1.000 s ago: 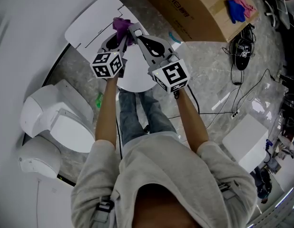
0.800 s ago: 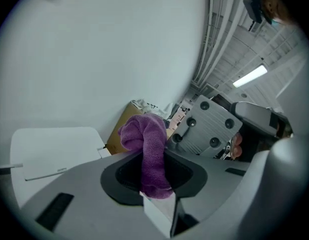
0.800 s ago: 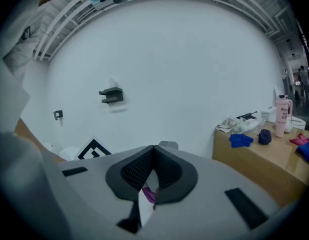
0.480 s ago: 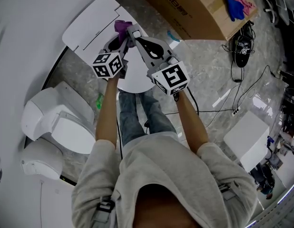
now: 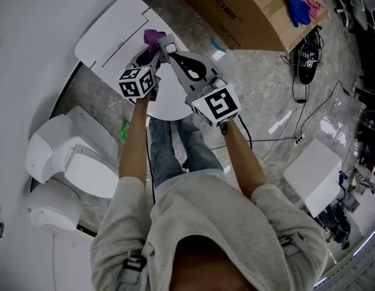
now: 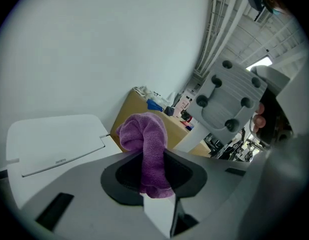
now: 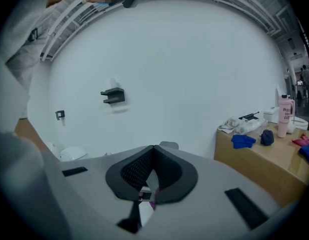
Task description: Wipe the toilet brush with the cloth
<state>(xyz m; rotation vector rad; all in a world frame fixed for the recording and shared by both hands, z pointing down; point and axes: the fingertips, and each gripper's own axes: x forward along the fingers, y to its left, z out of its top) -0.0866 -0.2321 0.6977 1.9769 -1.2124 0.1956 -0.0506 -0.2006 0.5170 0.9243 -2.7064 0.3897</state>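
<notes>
Left claw point(image 6: 154, 176) is clamped on the purple cloth point(image 6: 144, 134), which sticks up out of its jaws in a bunch. Right claw point(image 7: 153, 156) is squeezed closed, tip right beside the cloth, both above a round white top point(image 5: 170, 107).

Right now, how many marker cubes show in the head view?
2. One cube sits on the left gripper, which grips a purple cloth; the other cube sits on the right gripper. None seems hidden.
</notes>
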